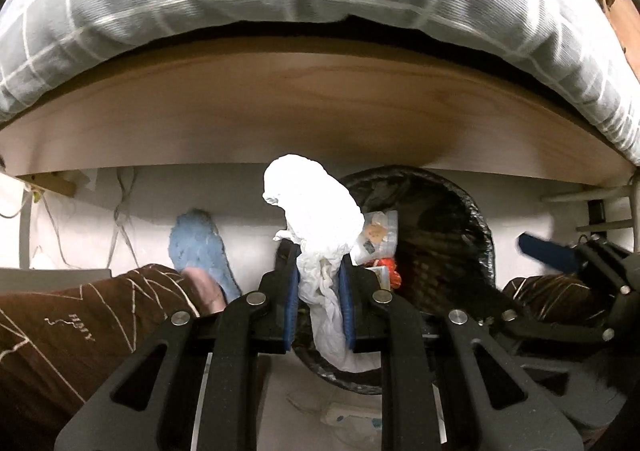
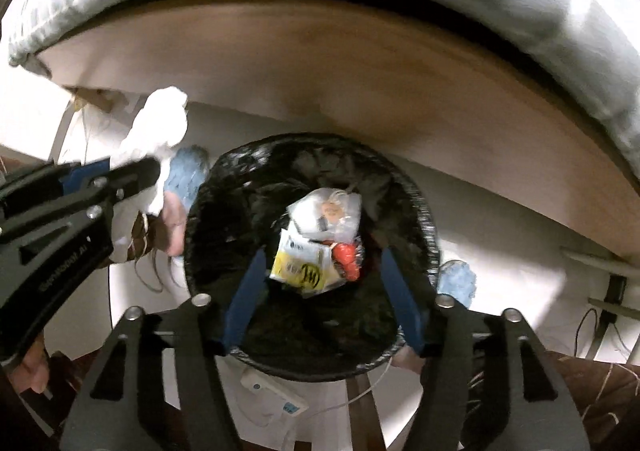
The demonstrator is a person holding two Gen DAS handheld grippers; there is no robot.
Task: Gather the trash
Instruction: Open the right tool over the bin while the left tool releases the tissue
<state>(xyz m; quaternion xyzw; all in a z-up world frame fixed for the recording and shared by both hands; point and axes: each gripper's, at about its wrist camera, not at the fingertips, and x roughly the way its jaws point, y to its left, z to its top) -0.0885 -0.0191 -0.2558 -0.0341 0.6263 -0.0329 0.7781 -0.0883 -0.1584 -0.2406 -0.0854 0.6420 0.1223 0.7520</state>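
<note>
Beside bed frame (image 1: 280, 103), white tissue (image 1: 316, 211) between left tool (image 1: 318, 283) pads.

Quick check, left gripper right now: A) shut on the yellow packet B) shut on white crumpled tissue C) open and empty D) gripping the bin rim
B: in the left wrist view the left gripper has its blue pads pressed on the white crumpled tissue, held above the black-lined bin; the yellow packet lies inside the bin.

Floor (image 2: 500, 271) w/ lined bin (image 2: 428, 235), slippers (image 1: 200, 247)
</note>
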